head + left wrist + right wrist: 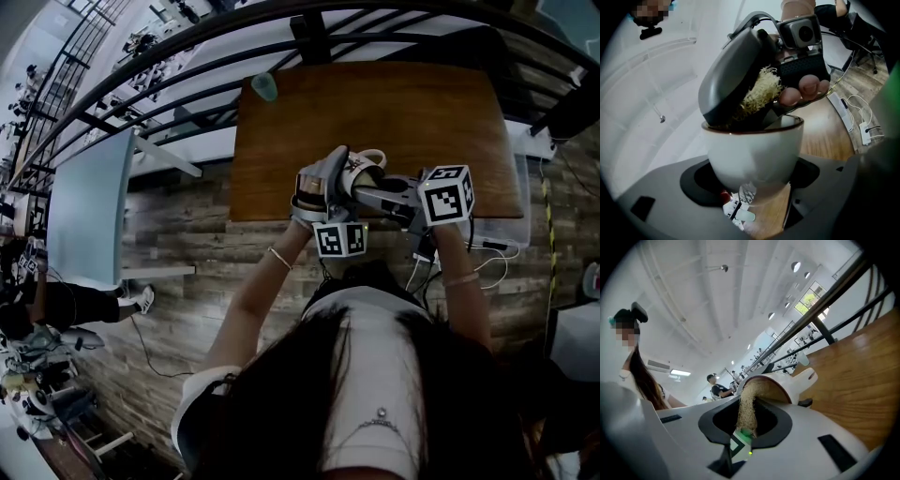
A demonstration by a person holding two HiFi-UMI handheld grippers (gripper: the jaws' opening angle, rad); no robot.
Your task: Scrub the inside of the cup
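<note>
A white cup (754,150) with a brown rim is clamped between the jaws of my left gripper (752,185), held up off the wooden table (375,103). My right gripper (740,79) comes at the cup's mouth from above, shut on a straw-coloured loofah scrubber (761,91) that reaches into the cup. In the right gripper view the scrubber (747,411) runs from my right gripper (745,427) into the cup (783,383), and the cup's handle (806,377) points right. In the head view both grippers meet over the table's near edge, left gripper (323,187) and right gripper (394,192), with the cup (364,167) between them.
A teal cup (264,87) stands at the table's far left corner. A dark railing (187,56) runs behind the table. Cables and a power strip (487,248) lie at the near right. A pale panel (89,206) stands to the left.
</note>
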